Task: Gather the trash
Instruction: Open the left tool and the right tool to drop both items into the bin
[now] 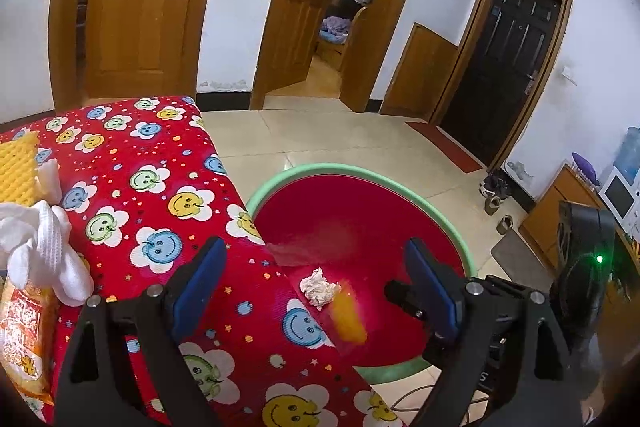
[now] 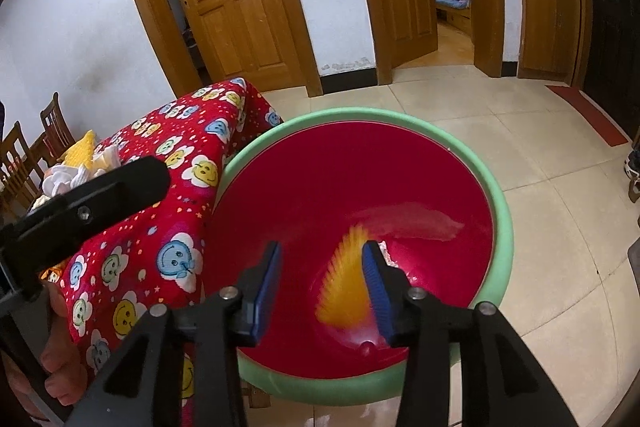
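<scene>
A red basin with a green rim (image 1: pixel 348 169) (image 2: pixel 504 227) stands on the floor against the table's corner. Inside it lie a crumpled white paper ball (image 1: pixel 318 287) and a blurred yellow-orange piece of trash (image 1: pixel 350 315) (image 2: pixel 346 283). My right gripper (image 2: pixel 322 249) hangs over the basin, open; the yellow piece shows smeared just below, close to the right pad (image 2: pixel 376 287), and no pad presses on it. My left gripper (image 1: pixel 316 251) is open and holds nothing, over the table's edge and the basin's near side. The paper ball (image 2: pixel 385 251) peeks out behind my right finger.
The table wears a red smiley-flower cloth (image 1: pixel 160 155) (image 2: pixel 180 167). On its left part lie white foam netting (image 1: pixel 44 247), a yellow foam sheet (image 1: pixel 18 171) and an orange snack wrapper (image 1: pixel 28 339). Tiled floor (image 2: pixel 540 155) and wooden doors lie beyond. A hand (image 2: pixel 60 367) holds the left gripper.
</scene>
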`<state>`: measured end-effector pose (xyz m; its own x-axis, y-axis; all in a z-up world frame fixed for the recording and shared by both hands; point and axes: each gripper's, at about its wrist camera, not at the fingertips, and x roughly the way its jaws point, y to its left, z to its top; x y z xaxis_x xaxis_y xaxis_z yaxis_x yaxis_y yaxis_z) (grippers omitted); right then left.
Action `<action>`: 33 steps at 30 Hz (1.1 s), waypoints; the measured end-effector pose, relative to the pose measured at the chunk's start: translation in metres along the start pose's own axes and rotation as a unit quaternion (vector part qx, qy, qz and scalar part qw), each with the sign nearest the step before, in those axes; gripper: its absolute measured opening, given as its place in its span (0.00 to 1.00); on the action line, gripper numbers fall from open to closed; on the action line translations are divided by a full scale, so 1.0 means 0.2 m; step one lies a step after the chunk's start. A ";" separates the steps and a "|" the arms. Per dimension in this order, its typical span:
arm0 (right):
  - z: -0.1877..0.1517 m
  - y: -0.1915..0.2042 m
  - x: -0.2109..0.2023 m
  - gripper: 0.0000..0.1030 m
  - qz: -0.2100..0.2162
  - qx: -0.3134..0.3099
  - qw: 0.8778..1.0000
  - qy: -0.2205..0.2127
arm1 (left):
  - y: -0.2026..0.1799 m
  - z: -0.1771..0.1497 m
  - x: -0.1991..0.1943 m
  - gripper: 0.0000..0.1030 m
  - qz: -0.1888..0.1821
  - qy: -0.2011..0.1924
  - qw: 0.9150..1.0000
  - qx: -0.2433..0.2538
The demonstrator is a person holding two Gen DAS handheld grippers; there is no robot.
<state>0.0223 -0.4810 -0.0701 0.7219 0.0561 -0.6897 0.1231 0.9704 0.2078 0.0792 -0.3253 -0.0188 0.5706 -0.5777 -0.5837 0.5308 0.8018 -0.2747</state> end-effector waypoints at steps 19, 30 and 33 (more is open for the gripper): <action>-0.02 0.01 -0.03 0.53 -0.001 -0.004 1.000 -0.001 | 0.03 0.00 0.00 0.90 0.005 0.004 1.000 -0.010; 0.06 0.11 -0.07 0.61 0.011 -0.015 1.000 -0.024 | -0.07 0.03 -0.06 0.90 0.050 -0.011 0.997 0.050; 0.09 0.14 -0.09 0.61 0.020 -0.015 0.999 -0.035 | -0.03 0.06 -0.10 0.90 0.050 -0.014 0.998 0.042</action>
<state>0.0244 -0.4594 -0.0398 0.7723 0.0790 -0.6303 0.0736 0.9744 0.2123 0.0713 -0.3196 0.0036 0.6401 -0.5013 -0.5822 0.5203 0.8404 -0.1516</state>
